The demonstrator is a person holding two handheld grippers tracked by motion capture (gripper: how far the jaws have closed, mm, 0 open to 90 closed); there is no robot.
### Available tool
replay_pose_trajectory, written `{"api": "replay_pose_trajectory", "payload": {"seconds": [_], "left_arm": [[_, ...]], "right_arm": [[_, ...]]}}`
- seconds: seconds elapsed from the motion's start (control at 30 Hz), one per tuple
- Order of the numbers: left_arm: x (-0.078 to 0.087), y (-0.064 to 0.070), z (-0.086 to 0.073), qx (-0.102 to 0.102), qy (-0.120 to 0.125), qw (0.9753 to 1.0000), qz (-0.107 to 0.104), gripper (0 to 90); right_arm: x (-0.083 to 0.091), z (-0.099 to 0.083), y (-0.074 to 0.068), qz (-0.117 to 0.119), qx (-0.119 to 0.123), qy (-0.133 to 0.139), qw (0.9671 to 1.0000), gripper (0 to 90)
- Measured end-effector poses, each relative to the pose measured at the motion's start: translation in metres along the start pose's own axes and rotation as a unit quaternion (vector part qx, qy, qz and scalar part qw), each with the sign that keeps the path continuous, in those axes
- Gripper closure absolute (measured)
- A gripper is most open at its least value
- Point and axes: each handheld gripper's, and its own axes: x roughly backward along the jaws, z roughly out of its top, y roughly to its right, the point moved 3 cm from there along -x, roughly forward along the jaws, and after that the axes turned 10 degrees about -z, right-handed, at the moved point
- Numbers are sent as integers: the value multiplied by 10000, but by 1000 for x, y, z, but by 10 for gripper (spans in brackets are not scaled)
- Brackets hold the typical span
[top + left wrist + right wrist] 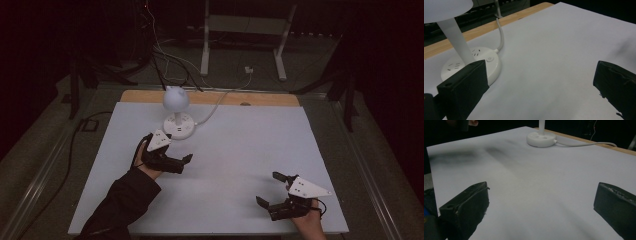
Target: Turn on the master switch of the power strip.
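A small white desk lamp (pixel 175 99) stands on a round white base (pixel 178 126) with sockets, at the back left of the white table top (pixel 240 150). My left gripper (pixel 172 150) is just in front of that base, open, with nothing between its jaws. In the left gripper view the base (pixel 491 62) and stem (pixel 456 40) show close behind the left jaw of my left gripper (pixel 541 82). My right gripper (pixel 269 189) is open and empty near the front right edge. From my right gripper (pixel 541 205) the lamp base (pixel 541 138) is far off.
The lamp's white cable (pixel 215 107) runs from the base over the wooden back edge (pixel 270 98) to the floor. Behind the table are loose cables and a white metal stand (pixel 205 45). A dark sleeve (pixel 120 205) comes in at the bottom left.
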Motion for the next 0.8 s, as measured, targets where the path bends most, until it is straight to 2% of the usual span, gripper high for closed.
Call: {"api": "replay_pose_trajectory", "payload": {"seconds": [0.1,0.4,0.63,0.7,0.8], "left_arm": [[-4,0,3,-39,23,10000,54,1],[-15,-3,9,89,71,9999,45,1],[-22,-7,13,300,107,9993,189,1],[-24,-7,15,305,133,9992,205,1],[-26,-7,16,235,143,9989,375,1]], "right_arm": [[0,0,0,1,2,-6,10000,1],[0,0,0,18,-18,15,10000,0],[0,0,0,36,-40,24,10000,1],[1,0,1,39,-42,29,10000,1],[1,1,1,44,-46,36,10000,0]]}}
